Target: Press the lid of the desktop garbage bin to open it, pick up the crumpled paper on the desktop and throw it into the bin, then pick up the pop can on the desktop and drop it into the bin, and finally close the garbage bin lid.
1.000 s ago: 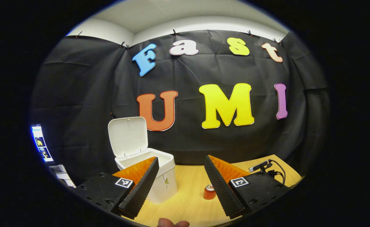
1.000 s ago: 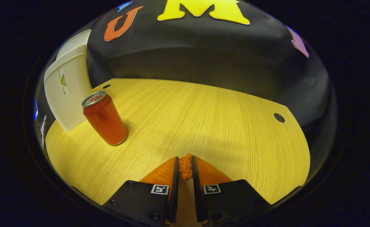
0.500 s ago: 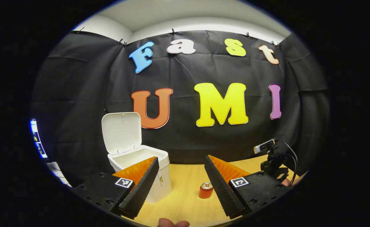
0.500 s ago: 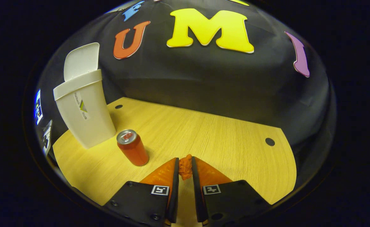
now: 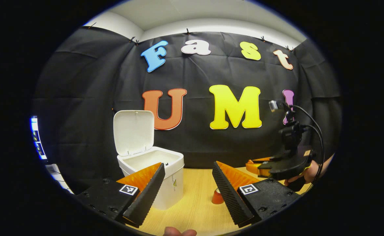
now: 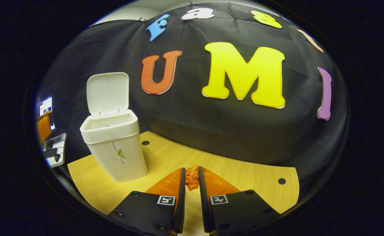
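Note:
The white desktop bin (image 5: 164, 178) (image 6: 115, 147) stands on the wooden desk with its lid (image 5: 133, 131) (image 6: 107, 93) swung up. My right gripper (image 6: 192, 178) is shut on the crumpled orange paper (image 6: 192, 177), held above the desk to the right of the bin. In the left gripper view that same gripper (image 5: 285, 164) hangs at the right, in a hand. My left gripper (image 5: 187, 183) is open with nothing between its fingers, in front of the bin. The red pop can (image 5: 217, 196) stands upright on the desk, partly hidden behind the left gripper's right finger.
The wooden desk (image 6: 244, 177) has small round holes near its back edge (image 6: 281, 181). A lit screen (image 5: 36, 141) sits at the far left beyond the desk. A fingertip (image 5: 178, 232) shows at the bottom of the left gripper view.
My right gripper has risen with the paper, so the can has dropped out of the right gripper view and the bin's inside shows. The left gripper has barely moved and stays open.

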`<state>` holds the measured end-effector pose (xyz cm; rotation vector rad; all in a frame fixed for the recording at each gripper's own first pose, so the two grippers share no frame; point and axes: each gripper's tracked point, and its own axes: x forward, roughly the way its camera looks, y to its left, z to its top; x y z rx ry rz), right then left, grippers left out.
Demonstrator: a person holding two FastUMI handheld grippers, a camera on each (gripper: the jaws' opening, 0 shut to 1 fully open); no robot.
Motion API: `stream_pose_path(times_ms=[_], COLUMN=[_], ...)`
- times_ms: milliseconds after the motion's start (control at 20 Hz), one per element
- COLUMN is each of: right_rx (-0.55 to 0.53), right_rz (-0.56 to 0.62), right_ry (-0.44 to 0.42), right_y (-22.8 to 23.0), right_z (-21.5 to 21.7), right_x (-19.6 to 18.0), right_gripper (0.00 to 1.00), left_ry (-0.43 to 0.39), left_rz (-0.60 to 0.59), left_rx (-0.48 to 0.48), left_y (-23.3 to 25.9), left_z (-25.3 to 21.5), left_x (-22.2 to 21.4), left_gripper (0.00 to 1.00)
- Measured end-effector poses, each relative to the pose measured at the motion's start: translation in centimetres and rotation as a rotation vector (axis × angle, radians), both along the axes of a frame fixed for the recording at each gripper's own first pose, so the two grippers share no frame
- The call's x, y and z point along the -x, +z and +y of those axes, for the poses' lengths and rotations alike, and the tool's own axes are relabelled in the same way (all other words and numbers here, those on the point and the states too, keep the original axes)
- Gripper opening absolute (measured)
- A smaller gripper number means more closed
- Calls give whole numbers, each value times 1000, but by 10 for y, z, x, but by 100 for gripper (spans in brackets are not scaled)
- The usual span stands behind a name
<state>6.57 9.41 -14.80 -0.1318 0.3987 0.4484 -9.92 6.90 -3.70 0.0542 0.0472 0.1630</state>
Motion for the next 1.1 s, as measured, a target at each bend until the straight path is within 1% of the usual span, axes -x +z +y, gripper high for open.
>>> stream_pose_path(times_ms=[300, 400, 600, 700, 750, 800, 850, 1100], right_rx=[-54, -65, -108, -111, -111, -107, -98, -48], right_rz=[-53, -62, -43, -26, -15, -5, 9, 60], right_ry=[115, 165, 257, 298, 314, 326, 338, 348], right_y=[43, 50, 55, 50, 46, 41, 33, 6], right_z=[93, 128, 205, 237, 252, 266, 278, 313], right_x=[-9, -11, -3, -1, 0, -1, -2, -7], right_gripper=[23, 23, 24, 23, 22, 24, 24, 24], left_ry=[72, 104, 171, 202, 217, 230, 244, 303], left_rz=[-12, -6, -4, -1, 0, 0, 0, -3], left_rx=[2, -1, -6, -9, -9, -9, -9, -5], left_y=[1, -1, 0, 1, 1, 1, 0, 1], left_z=[47, 65, 102, 119, 123, 132, 141, 173], left_x=[14, 21, 37, 45, 49, 53, 55, 66], left_gripper=[96, 96, 96, 96, 96, 96, 96, 96])
